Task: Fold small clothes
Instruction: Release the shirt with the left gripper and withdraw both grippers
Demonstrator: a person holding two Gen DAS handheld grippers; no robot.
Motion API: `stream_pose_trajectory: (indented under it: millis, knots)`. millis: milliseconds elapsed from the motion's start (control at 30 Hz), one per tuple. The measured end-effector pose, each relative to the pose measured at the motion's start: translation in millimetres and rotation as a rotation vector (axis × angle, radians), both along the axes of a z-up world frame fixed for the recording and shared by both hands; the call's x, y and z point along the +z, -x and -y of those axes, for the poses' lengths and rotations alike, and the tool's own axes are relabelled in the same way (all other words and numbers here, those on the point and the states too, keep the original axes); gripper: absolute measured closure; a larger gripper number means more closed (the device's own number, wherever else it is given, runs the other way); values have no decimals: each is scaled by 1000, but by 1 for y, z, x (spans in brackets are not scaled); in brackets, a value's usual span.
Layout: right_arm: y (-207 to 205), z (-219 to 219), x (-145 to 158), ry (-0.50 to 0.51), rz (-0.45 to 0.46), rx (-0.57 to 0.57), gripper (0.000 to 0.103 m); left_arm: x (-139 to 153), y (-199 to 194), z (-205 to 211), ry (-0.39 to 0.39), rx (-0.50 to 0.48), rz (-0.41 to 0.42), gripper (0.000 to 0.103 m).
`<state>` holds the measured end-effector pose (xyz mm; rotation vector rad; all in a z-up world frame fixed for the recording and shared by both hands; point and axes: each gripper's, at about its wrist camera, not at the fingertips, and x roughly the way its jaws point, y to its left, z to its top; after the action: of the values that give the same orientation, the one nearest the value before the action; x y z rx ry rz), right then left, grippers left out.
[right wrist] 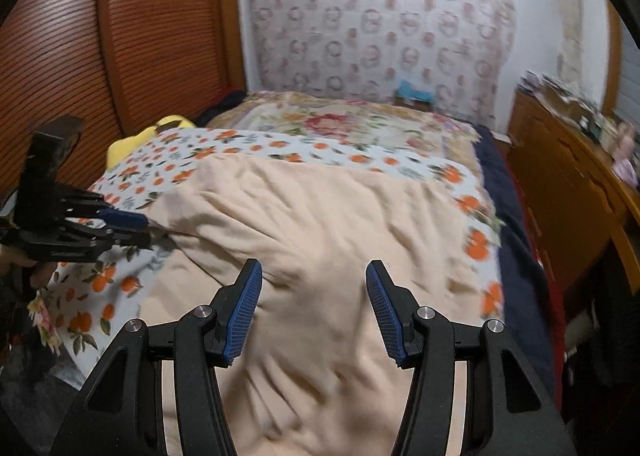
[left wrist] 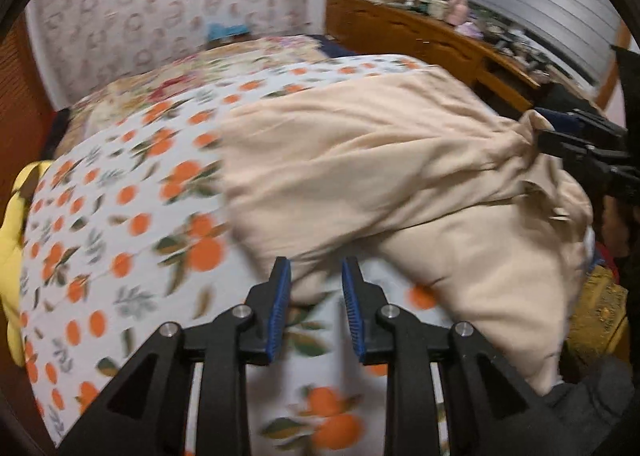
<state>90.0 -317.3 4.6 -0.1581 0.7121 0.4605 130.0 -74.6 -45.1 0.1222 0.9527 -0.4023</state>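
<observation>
On the bed point(right wrist: 516, 256), over an orange-print sheet point(left wrist: 120, 216), lies a beige garment point(right wrist: 320, 216). The left hand-held gripper point(left wrist: 316, 268) hovers released at its near edge; the right hand-held gripper point(right wrist: 314, 276) is released above it. No readable writing.

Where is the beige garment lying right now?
The beige garment lies spread on the orange-print sheet on the bed, ahead of both wrist views, right of the yellow pillow.

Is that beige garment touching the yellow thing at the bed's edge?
Apart. The right wrist view shows a strip of orange-print sheet lying between the beige garment and the yellow thing.
</observation>
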Motion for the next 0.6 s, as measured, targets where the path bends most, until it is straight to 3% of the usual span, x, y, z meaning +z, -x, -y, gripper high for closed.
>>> stream_pose_trajectory:
  millis: [167,400,600]
  knots:
    - [-16,-44,-7,23,-21,101,48,-11,-5,-28,9,54,7,78]
    - [-27,-99,-16,82,-38,233,48,-21,-8,-31,-34,68,42,79]
    - [-38,-124,-35,144,-79,299,48,-22,-6,-34,-25,63,80,77]
